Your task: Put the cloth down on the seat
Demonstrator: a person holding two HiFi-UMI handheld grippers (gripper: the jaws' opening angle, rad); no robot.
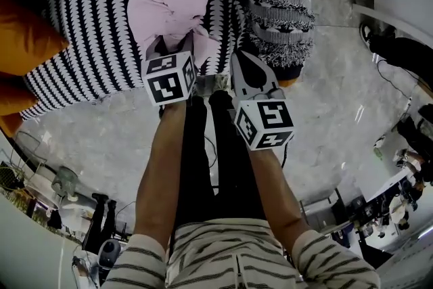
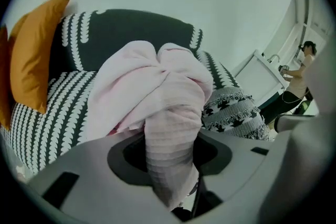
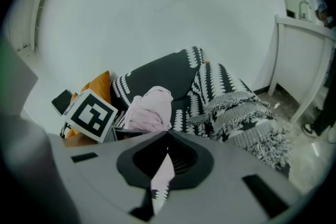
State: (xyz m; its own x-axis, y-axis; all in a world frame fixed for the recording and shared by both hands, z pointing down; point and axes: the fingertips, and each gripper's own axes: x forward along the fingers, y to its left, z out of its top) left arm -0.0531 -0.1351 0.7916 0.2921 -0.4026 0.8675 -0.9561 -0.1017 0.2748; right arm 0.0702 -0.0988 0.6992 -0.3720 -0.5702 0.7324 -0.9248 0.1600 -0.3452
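A pink cloth hangs bunched above the black-and-white patterned sofa seat. My left gripper is shut on its lower end. In the left gripper view the cloth fills the middle and runs down between the jaws of the left gripper. My right gripper sits just right of the cloth, shut, and nothing shows between its jaws. From the right gripper view the cloth appears to the upper left of the right gripper, over the seat.
Orange cushions lean at the sofa's left end. A fringed patterned blanket drapes over its right arm. Marble floor lies in front. White furniture stands at the right, and a person is farther off.
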